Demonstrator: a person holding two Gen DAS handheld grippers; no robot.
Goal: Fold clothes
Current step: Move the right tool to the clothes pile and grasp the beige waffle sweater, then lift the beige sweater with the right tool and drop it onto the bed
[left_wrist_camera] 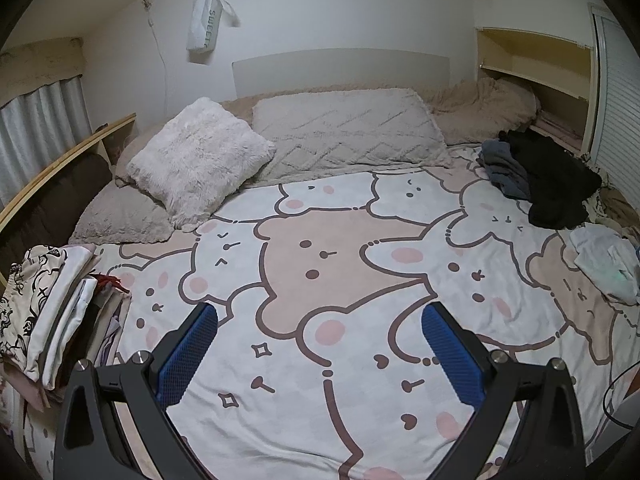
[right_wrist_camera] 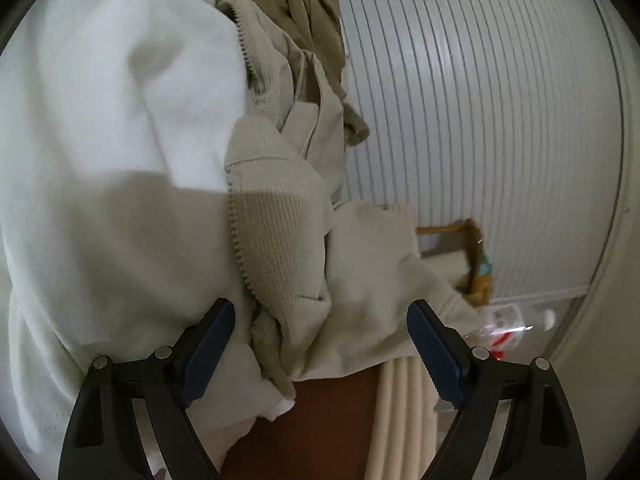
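Observation:
My left gripper (left_wrist_camera: 319,320) is open and empty, held above a bed covered by a cartoon-animal blanket (left_wrist_camera: 320,264). A stack of folded clothes (left_wrist_camera: 52,312) sits at the bed's left edge. Dark unfolded clothes (left_wrist_camera: 552,184) and a white garment (left_wrist_camera: 608,264) lie at the right side. My right gripper (right_wrist_camera: 321,320) is open, its fingers either side of a pile of pale clothes: a white garment (right_wrist_camera: 120,140) and a beige waffle-knit zip garment (right_wrist_camera: 280,232). An olive garment (right_wrist_camera: 304,4) lies beyond.
A fluffy cushion (left_wrist_camera: 200,160) and a large pillow (left_wrist_camera: 344,132) lie at the bed's head. A slatted white door (right_wrist_camera: 480,120) stands right of the clothes pile, with a wicker basket (right_wrist_camera: 476,264) at its foot. A wooden rail (left_wrist_camera: 60,164) runs along the bed's left.

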